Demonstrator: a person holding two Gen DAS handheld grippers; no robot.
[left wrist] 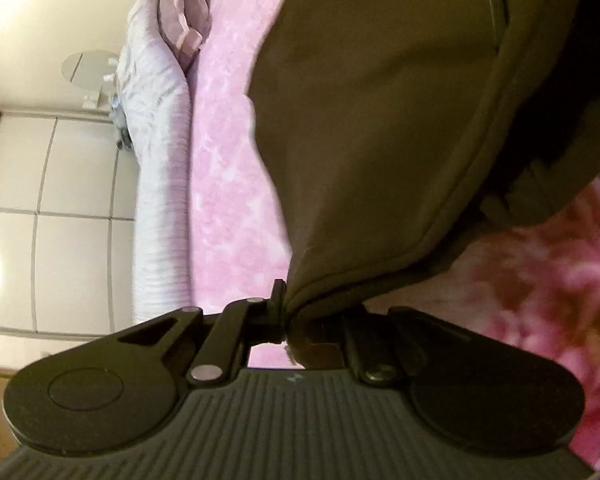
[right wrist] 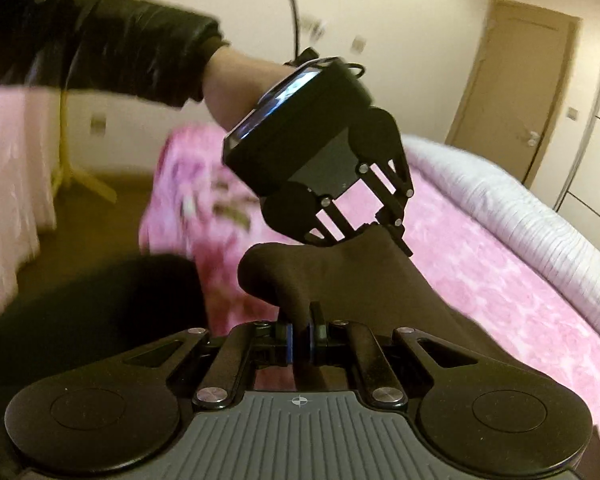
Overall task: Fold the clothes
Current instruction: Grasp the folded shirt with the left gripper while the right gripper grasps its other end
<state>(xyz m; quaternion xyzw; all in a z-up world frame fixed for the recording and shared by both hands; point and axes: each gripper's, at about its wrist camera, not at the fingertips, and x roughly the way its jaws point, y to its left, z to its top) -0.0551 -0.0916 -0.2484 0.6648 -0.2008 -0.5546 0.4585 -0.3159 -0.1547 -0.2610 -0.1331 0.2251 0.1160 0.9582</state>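
Left gripper (right wrist: 384, 226) and right gripper (right wrist: 300, 330) each pinch an edge of the dark brown garment (right wrist: 340, 272), holding it stretched aloft over the pink blanket (right wrist: 480, 280), presumably to straighten it for folding.

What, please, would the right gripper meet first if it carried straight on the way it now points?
Probably the left gripper, which pinches the same dark brown cloth garment directly ahead of the right gripper; depth is unclear, so it may pass just beneath.
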